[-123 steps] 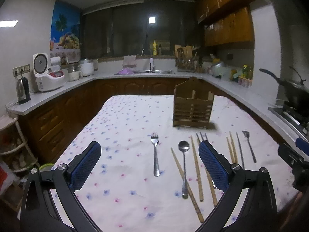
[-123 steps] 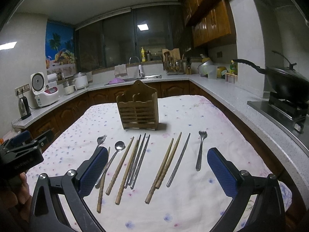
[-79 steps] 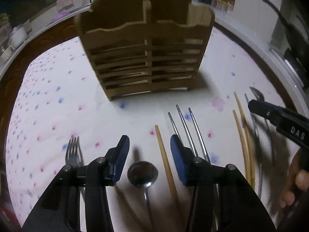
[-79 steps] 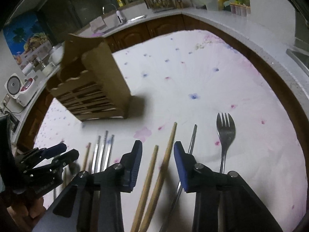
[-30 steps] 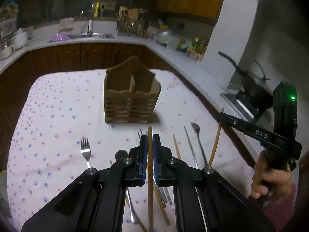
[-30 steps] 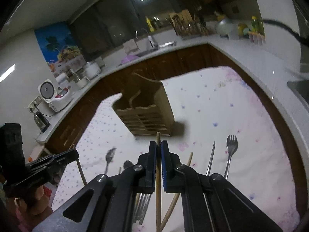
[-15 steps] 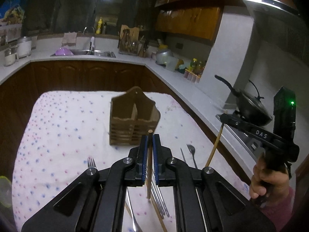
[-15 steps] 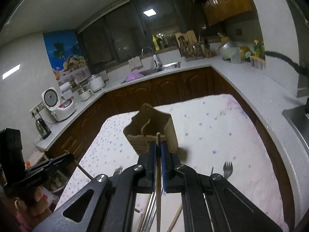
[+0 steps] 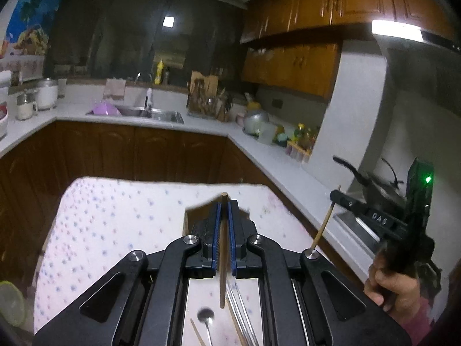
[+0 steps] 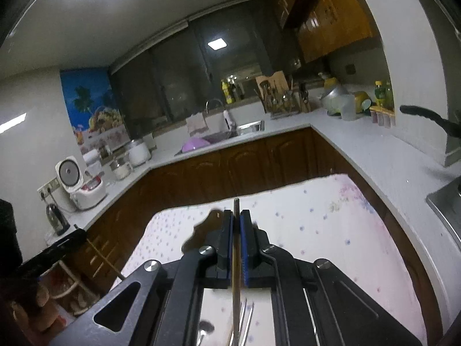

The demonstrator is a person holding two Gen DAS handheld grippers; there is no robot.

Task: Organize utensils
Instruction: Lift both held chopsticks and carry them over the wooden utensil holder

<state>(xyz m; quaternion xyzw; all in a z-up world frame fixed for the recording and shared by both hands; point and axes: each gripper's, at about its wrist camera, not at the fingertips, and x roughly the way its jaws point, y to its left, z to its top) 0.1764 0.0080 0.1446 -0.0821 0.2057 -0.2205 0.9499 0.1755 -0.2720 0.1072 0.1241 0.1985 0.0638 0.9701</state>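
A chopstick [image 9: 222,248] is squeezed by the left gripper [image 9: 223,213], another chopstick [image 10: 236,259] by the right gripper [image 10: 236,222]. The wooden holder [image 9: 188,216] is mostly hidden behind them.

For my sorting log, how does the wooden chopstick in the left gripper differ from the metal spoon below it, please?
The tan wooden chopstick is clamped in the left gripper; the shiny metal spoon lies on the dotted tablecloth. The chopstick is a straight rod; the spoon has a round bowl. Both are eating utensils.

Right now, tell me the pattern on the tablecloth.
The tablecloth is white with small blue and pink dots, clearest in the right wrist view.
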